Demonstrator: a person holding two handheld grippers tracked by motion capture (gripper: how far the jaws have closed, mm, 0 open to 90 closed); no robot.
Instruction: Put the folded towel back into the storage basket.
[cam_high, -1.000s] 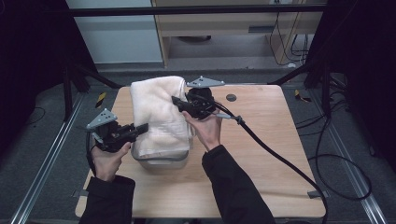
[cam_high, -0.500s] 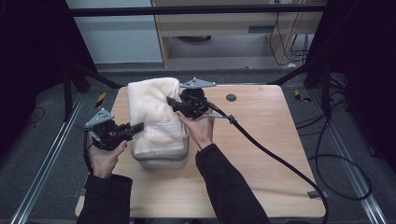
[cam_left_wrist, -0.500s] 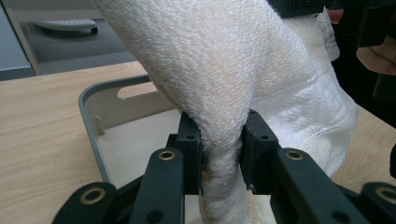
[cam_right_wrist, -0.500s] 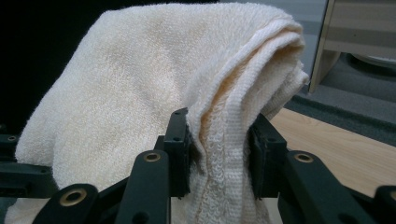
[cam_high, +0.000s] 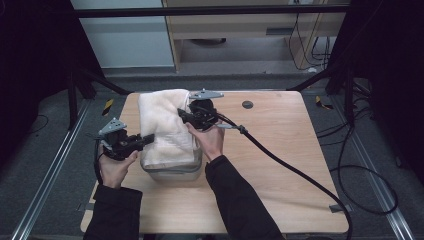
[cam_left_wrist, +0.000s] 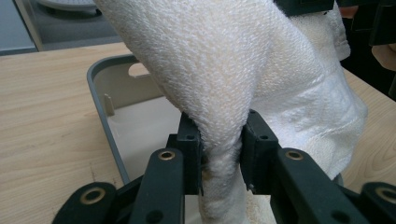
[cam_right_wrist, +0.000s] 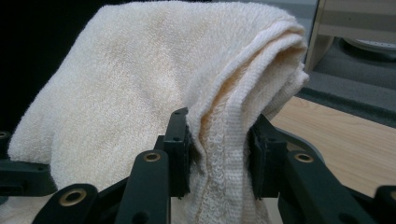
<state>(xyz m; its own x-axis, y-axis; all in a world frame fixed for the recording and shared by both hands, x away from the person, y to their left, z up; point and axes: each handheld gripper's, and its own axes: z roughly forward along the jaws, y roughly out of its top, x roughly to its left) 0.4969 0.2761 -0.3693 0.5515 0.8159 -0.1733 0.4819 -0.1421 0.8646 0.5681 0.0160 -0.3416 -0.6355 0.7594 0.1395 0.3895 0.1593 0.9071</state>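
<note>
Lowered since the earlier frame, the folded cream terry towel (cam_high: 165, 127) is draped over a grey rounded plastic tub (cam_high: 172, 170) at frame centre, pinched by left gripper (cam_high: 145, 140) and right gripper (cam_high: 182, 116).

Overhead plus two close, perhaps opposed

Left gripper (cam_left_wrist: 221, 154) jaws clamped on cream towel (cam_left_wrist: 224, 70) fold, towel draped above grey bin (cam_left_wrist: 100, 107) rim, bin on worktop (cam_left_wrist: 46, 116).
</note>
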